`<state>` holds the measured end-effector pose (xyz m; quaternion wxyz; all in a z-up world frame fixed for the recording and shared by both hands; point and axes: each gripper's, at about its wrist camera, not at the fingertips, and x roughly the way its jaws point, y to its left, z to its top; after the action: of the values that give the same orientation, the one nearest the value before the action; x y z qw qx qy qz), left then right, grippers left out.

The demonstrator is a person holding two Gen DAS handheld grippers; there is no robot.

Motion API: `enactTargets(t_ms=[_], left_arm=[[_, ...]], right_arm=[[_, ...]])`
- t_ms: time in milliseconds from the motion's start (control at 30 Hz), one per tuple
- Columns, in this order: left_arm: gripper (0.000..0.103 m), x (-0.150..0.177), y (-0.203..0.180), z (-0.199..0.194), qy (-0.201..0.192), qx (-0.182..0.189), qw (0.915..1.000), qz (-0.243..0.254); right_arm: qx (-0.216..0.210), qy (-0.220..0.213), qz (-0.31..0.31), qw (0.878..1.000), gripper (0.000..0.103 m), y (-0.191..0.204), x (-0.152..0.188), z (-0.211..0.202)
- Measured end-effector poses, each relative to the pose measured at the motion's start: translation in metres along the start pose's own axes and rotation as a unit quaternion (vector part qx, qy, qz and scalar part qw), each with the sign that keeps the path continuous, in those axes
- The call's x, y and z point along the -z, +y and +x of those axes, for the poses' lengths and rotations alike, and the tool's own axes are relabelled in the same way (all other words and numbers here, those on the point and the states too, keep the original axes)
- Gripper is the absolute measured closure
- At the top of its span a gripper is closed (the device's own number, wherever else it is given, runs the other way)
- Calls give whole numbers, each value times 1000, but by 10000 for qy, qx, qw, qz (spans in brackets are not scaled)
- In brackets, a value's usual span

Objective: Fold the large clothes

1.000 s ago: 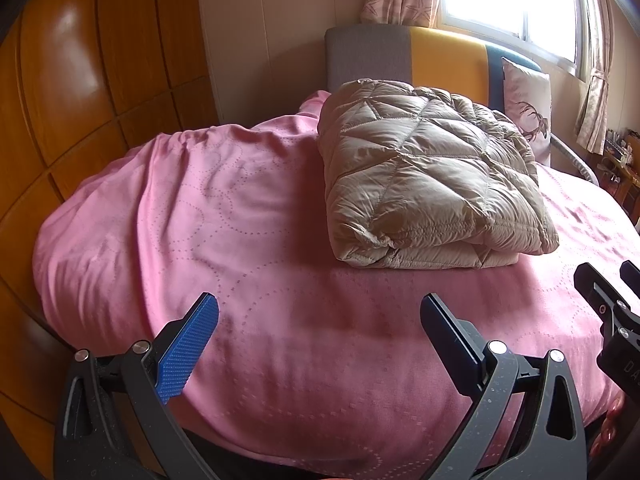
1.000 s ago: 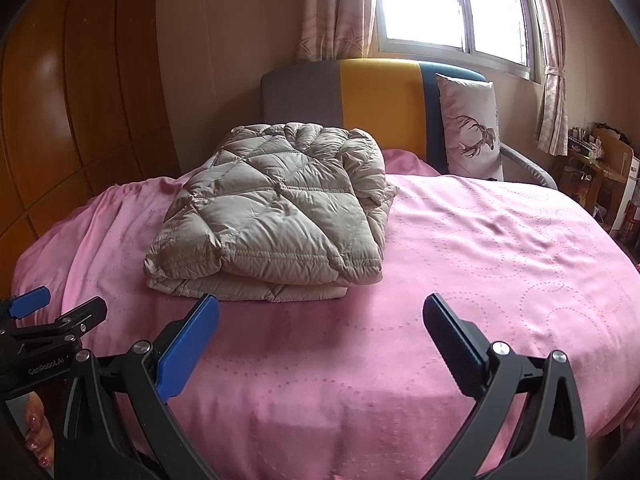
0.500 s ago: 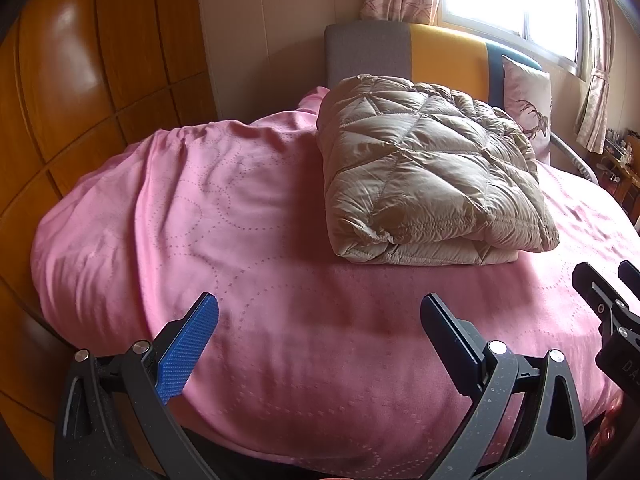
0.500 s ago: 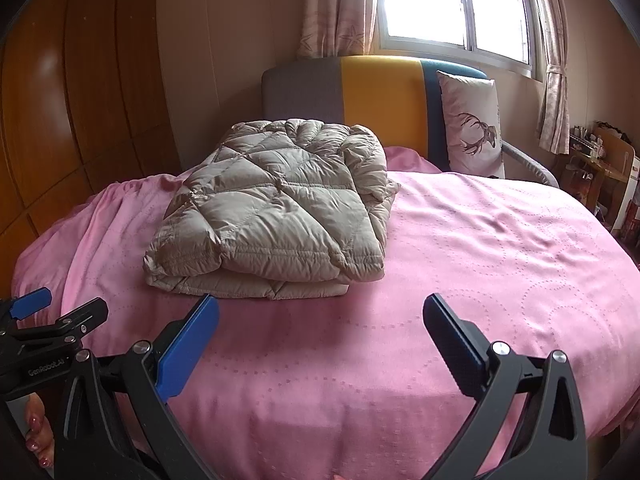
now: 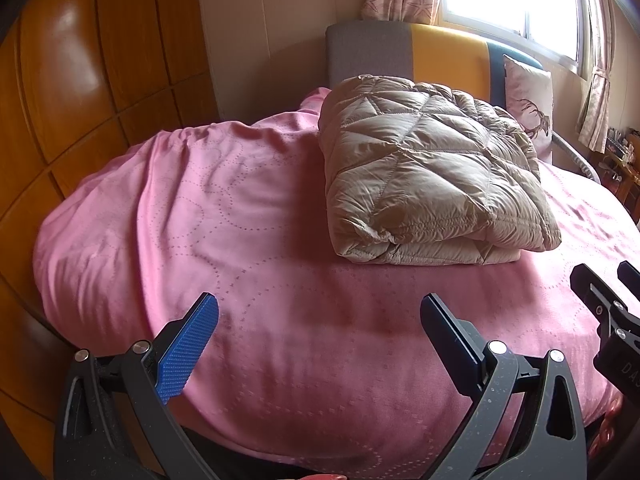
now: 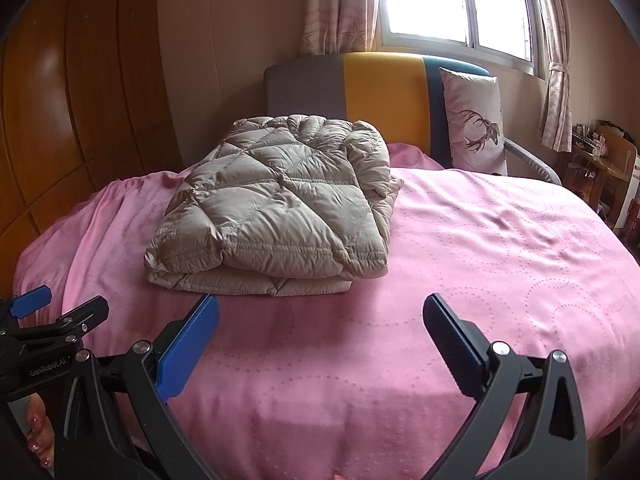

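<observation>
Two grippers: left gripper [image 5: 319, 320], right gripper [image 6: 321, 320] | jaws spread, empty | folded jacket [image 6: 280, 208] on bed [image 6: 480, 248], beyond both

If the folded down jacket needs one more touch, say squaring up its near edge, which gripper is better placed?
Probably the left gripper: in the right wrist view its fingers sit just short of the beige quilted down jacket's near-left corner. The right gripper mostly faces bare pink bedspread. Both are open, touching nothing.

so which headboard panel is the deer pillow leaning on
The teal panel at the right end; the deer pillow stands against it. The yellow panel and grey panel are bare.
</observation>
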<state>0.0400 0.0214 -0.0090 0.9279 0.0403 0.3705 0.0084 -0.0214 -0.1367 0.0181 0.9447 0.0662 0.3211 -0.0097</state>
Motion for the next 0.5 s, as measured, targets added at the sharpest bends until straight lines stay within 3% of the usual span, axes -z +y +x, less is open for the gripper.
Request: enactTargets(t_ms=[500], left_arm=[[3, 1, -2, 1, 108, 63, 9999, 25]], right_arm=[[-10, 54, -21, 10000, 2, 1, 2, 2]])
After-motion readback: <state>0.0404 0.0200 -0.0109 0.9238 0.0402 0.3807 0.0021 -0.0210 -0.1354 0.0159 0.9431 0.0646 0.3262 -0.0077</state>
